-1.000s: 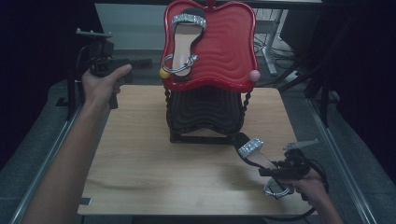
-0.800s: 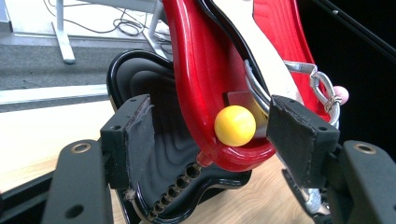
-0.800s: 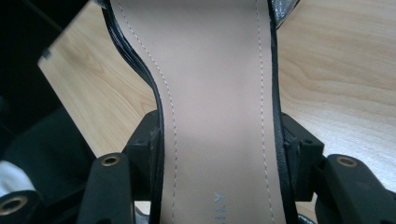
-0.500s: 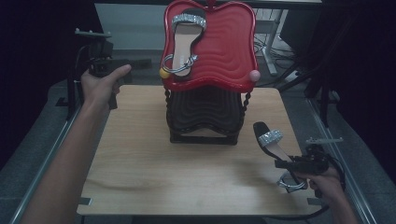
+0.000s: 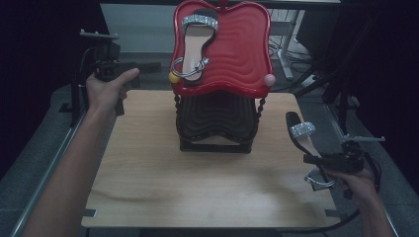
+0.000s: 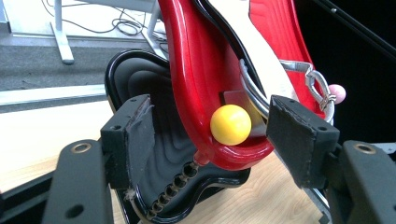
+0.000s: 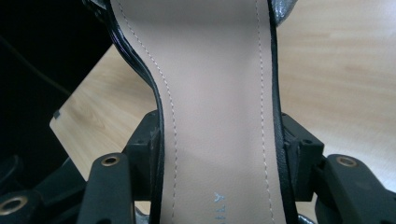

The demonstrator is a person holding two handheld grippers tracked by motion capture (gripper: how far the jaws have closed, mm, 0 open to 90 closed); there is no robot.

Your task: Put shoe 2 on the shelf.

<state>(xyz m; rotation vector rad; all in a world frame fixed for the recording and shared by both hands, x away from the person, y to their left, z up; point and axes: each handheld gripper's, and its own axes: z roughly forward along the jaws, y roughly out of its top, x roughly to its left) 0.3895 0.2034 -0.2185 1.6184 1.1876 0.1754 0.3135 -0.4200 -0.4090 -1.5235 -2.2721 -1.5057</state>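
Your high view is dim, with dark surroundings beyond the table [image 5: 148,187]. Glare streaks the red tray [image 6: 196,70]. Near jaws blur softly.

A light wooden table [image 5: 148,173] carries a black ribbed stand [image 5: 217,123]. In the left gripper view, that stand sits between and beyond the jaws, resting directly on the wood.
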